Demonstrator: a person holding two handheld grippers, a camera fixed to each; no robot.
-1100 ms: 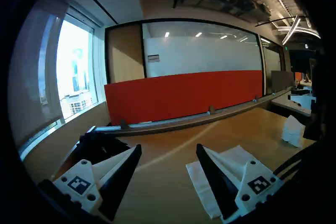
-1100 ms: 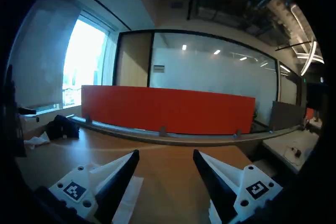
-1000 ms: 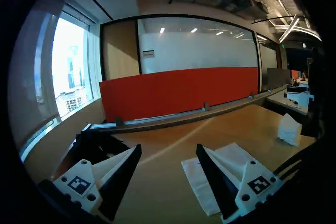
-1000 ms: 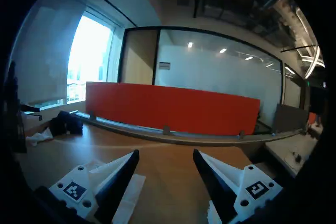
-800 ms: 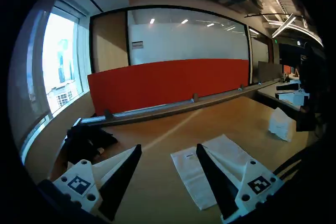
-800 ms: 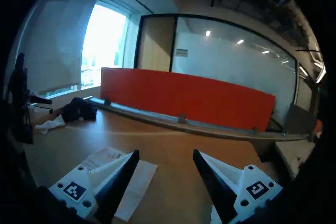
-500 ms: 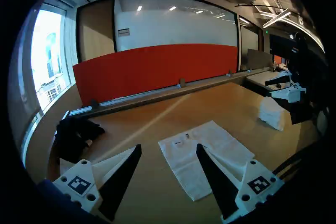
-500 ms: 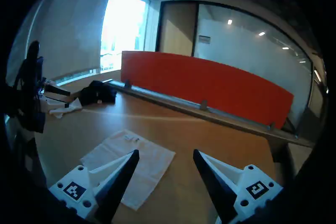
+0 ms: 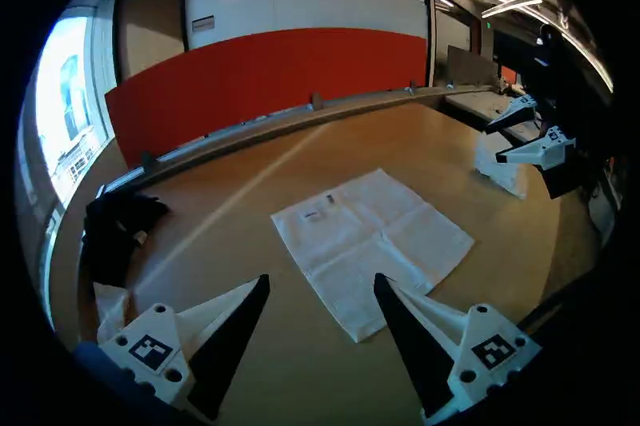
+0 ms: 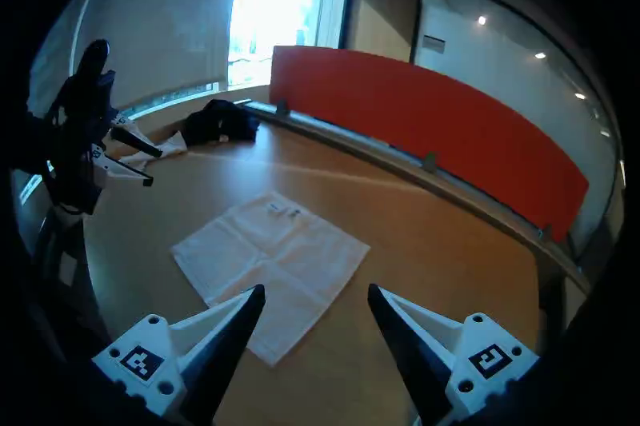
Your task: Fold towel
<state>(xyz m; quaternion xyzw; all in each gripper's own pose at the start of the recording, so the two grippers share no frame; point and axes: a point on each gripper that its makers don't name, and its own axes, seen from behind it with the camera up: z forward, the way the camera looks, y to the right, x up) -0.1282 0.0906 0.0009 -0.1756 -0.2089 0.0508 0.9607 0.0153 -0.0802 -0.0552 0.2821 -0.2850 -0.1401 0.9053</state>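
Your left gripper (image 9: 320, 276) hovers with its jaws spread wide, holding nothing, near the white square cloth towel (image 9: 372, 238), which lies flat and unfolded on the brown wooden table (image 9: 240, 202). Your right gripper (image 10: 315, 288) likewise has its fingers parted and empty.

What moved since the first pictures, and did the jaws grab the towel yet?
Both the left gripper and the right gripper tipped down toward the table, so the whole white towel came into view. Nothing was grabbed or let go. Both pairs of jaws stayed open and empty, and the towel still lies flat and unfolded.
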